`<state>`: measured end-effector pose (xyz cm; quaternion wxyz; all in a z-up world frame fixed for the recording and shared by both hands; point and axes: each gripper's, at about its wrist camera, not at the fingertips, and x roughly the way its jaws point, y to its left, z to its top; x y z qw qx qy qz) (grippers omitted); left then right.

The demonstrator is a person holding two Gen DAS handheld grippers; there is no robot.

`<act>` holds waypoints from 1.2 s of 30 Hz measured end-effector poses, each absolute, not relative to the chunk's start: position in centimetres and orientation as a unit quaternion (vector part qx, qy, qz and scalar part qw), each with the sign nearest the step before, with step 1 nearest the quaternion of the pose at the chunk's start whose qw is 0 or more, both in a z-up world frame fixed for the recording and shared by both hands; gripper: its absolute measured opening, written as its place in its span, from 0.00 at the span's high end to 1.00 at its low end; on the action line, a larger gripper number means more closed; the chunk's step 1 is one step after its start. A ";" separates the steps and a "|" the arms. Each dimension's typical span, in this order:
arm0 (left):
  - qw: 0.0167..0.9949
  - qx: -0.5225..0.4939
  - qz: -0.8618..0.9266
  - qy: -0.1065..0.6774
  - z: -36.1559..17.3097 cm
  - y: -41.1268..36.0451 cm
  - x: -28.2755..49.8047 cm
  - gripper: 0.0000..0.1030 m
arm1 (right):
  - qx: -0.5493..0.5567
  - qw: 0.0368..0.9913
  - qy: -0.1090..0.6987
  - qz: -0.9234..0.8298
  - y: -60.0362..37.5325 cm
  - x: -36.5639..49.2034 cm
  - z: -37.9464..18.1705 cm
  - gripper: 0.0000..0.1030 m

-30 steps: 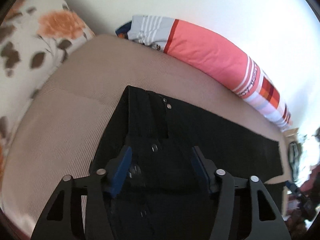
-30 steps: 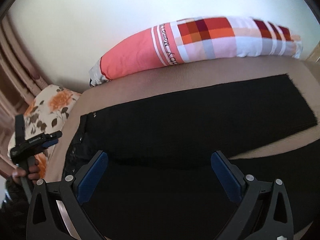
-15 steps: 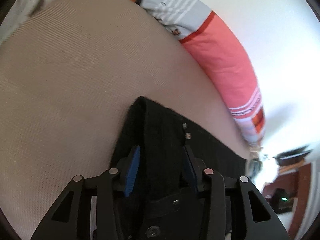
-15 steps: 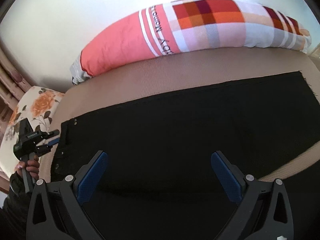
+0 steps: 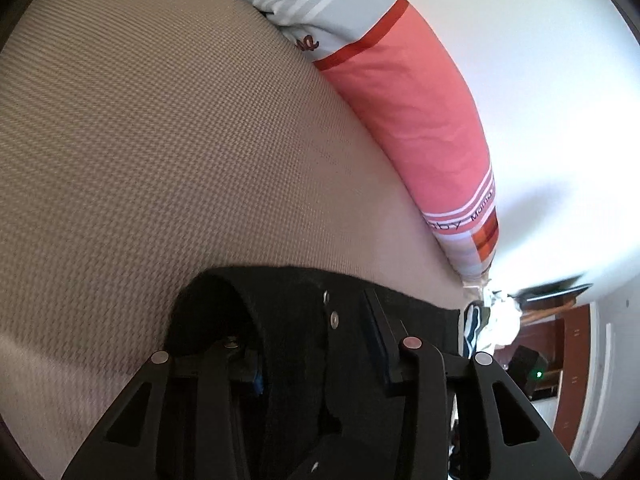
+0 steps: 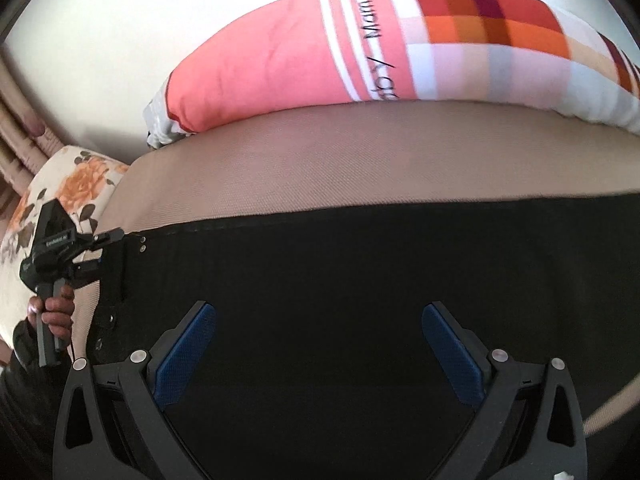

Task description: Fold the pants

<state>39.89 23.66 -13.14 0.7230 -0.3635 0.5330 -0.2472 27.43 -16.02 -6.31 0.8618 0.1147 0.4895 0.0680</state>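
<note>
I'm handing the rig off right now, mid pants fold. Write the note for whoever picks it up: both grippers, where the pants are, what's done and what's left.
Left gripper: jaws closing, waistband corner of the black pants bunched between them; I can't tell whether the pads press yet.
Right gripper: open, nothing between its jaws, over the middle of the pants.
Pants: spread lengthwise across the tan mattress, waistband at the left gripper's end, long pink pillow behind along the wall.
Done: pants look laid out flat; no fold visible.
Left: likely finish the left grip, take hold with the right, then fold.
</note>
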 end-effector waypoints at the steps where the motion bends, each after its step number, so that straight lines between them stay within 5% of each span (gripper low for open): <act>1: 0.724 -0.362 -0.246 0.532 -13.4 23.6 40.0 0.63 | 0.108 0.862 0.489 0.073 -15.9 27.8 -6.4 0.00; 5: 0.744 -0.340 -0.228 0.528 -13.3 22.3 39.6 0.93 | 0.077 0.858 0.498 0.095 -15.4 29.5 -6.8 0.00; 17: 0.817 -0.244 -0.288 0.436 -3.5 19.2 33.8 0.93 | -0.110 0.776 0.549 0.291 -16.3 36.8 -6.3 0.00; 25: 0.828 -0.239 -0.309 0.402 -1.1 20.7 30.4 0.93 | -0.136 0.678 0.610 0.388 -16.2 40.4 -8.3 0.06; 30: 0.833 -0.231 -0.301 0.402 -0.6 20.8 29.7 0.93 | -0.133 0.622 0.639 0.433 -16.4 41.0 -9.6 0.24; 34: 0.835 -0.235 -0.291 0.403 -0.6 20.9 29.5 0.93 | -0.151 0.618 0.640 0.431 -16.6 40.8 -9.7 0.52; 36: 0.836 -0.234 -0.287 0.405 -0.8 20.8 29.5 0.93 | -0.160 0.627 0.634 0.423 -16.7 40.4 -9.6 0.58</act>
